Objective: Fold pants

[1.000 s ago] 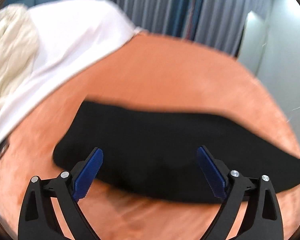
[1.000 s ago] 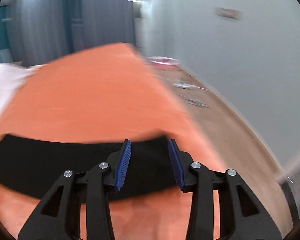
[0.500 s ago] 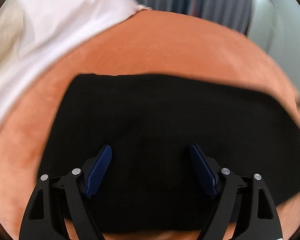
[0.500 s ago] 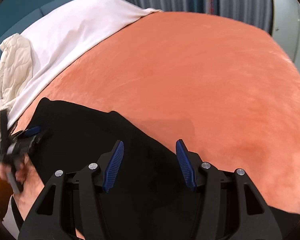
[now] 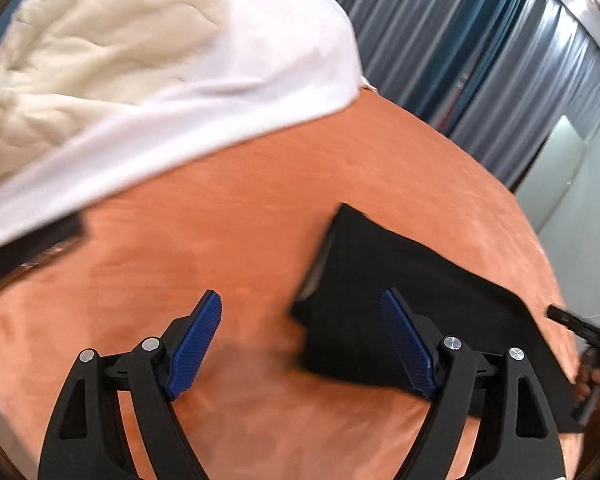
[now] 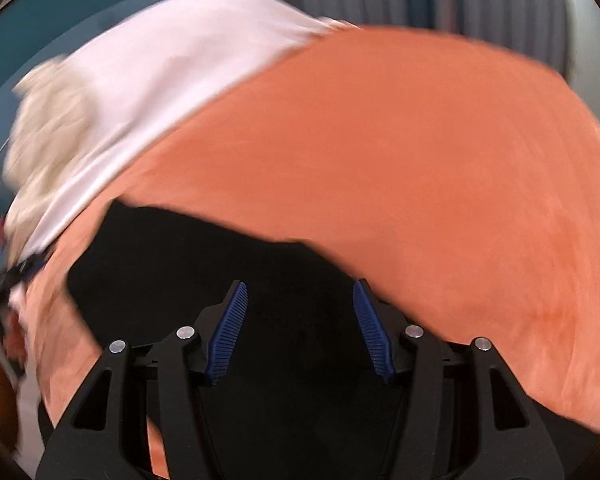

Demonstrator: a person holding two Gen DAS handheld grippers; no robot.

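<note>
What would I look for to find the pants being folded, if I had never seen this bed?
Start with the big orange bedspread that covers most of the bed. On its near part, in front of the white sheet and the crumpled cream quilt, lie the black pants, folded into a flat, sharp-cornered slab. They are the only dark cloth on the bed.

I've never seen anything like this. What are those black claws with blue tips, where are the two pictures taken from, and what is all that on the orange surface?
No robot here: a person holds a two-finger gripper in each hand, each with a camera looking along its fingers. One picture is from the left gripper, the other from the right gripper. The blue parts are grip pads. On the orange cover lie black pants, partly folded. Behind are a white sheet and a cream quilt. Both grippers are open and hold nothing.
</note>
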